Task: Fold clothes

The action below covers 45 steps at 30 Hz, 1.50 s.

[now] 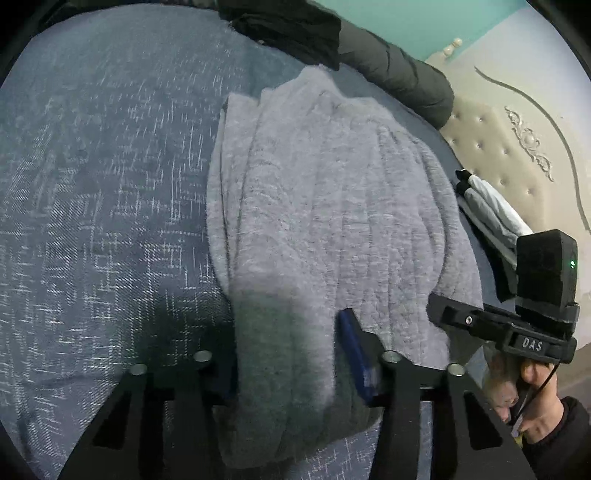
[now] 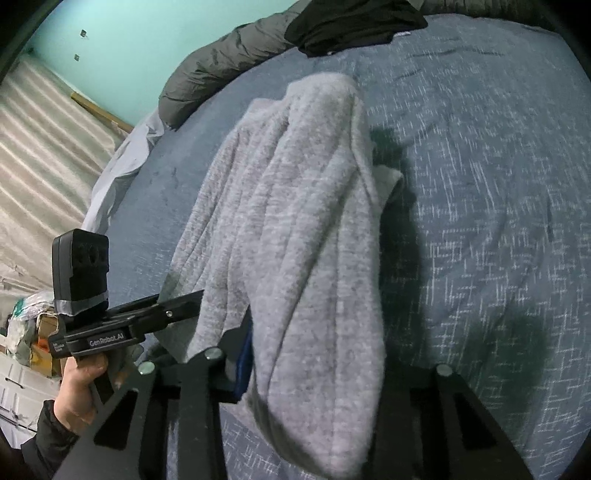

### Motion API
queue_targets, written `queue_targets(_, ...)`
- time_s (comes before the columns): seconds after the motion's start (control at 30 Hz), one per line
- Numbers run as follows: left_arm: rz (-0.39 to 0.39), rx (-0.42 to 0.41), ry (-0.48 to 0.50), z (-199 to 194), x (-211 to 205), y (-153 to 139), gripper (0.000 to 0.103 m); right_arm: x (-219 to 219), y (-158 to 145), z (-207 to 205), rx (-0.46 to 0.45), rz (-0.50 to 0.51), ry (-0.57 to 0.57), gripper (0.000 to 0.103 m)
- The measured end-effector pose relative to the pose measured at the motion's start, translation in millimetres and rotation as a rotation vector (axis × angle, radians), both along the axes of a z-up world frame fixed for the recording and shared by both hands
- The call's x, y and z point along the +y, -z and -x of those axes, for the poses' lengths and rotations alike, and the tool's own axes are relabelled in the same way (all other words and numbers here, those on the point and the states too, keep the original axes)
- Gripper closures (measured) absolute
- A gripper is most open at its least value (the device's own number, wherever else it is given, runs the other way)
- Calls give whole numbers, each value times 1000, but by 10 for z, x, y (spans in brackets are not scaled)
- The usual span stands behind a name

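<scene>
Nearest the lenses, the near edge of the grey knit garment [image 1: 325,206] is seen bunched between the fingers of both tongs. The left tongs [image 1: 286,354] are narrowed onto a thick wad of it, and the right tongs [image 2: 317,369] are closed on the neighbouring stretch of the same edge, a blue pad showing beside the cloth in each view. Here a slip is the likely fault: the fuzzy knit is gathered unevenly, so one layer could be pulled free while the rest is kept. Just beyond, the body of the garment is draped down onto the blue patterned bed [image 1: 92,203], lengthwise and rumpled; if it is dragged, the half-made fold could be skewed or undone. Farther off, a dark jacket [image 2: 221,59] and black clothing [image 1: 288,26] are lying at the bed's far edge, where a long swing could be snagged.
</scene>
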<state>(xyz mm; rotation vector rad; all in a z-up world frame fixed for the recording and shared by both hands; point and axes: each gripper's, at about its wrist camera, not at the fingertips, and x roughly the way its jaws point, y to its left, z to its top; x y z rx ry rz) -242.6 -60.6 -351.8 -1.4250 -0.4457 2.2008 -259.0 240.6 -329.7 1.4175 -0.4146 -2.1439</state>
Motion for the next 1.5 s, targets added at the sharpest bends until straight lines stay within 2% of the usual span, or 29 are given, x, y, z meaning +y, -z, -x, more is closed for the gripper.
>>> queue_targets(0.07, -5, -5, 5, -3, -8, 11, 55, 24, 72, 26, -28, 3, 4, 63)
queue_targets(0.23, -9, -33, 4, 40, -39, 112, 45, 28, 163, 87, -60, 0, 24, 43)
queue_targets(0.27, -8, -36, 3, 50, -40, 125, 40, 23, 184, 96, -71, -1, 30, 38)
queue_targets(0.43, -6, -49, -5, -34, 125, 250, 31, -41, 213, 100, -68, -4, 11, 34)
queue_targets(0.53, -3, -42, -9, -40, 170, 251, 30, -63, 220, 116, -66, 12, -2, 38)
queue_targets(0.6, 8, -29, -7, -57, 212, 231, 32, -76, 209, 112, -55, 22, -13, 50)
queue_targets(0.67, 12, -16, -4, -32, 381, 102, 43, -103, 183, 101, -39, 22, -20, 55)
queue_targets(0.87, 21, 33, 2, -90, 548, -159, 66, -148, 20, 109, 5, 30, -39, 66)
queue_targets(1.17, 18, 125, 10, -256, 727, -635, 69, -141, -474, 181, 78, 44, -74, 71)
queue_targets(1.3, 1, 135, 19, -267, 844, -820, 69, -56, -659, 178, 97, 33, -83, 72)
queue_targets(1.37, 1, 143, 29, -309, 702, -795, 69, -17, -733, 163, 104, 27, -90, 73)
queue_targets(1.5, 1, 155, 43, -154, 633, -746, 69, 157, -855, 111, 117, 35, -78, 73)
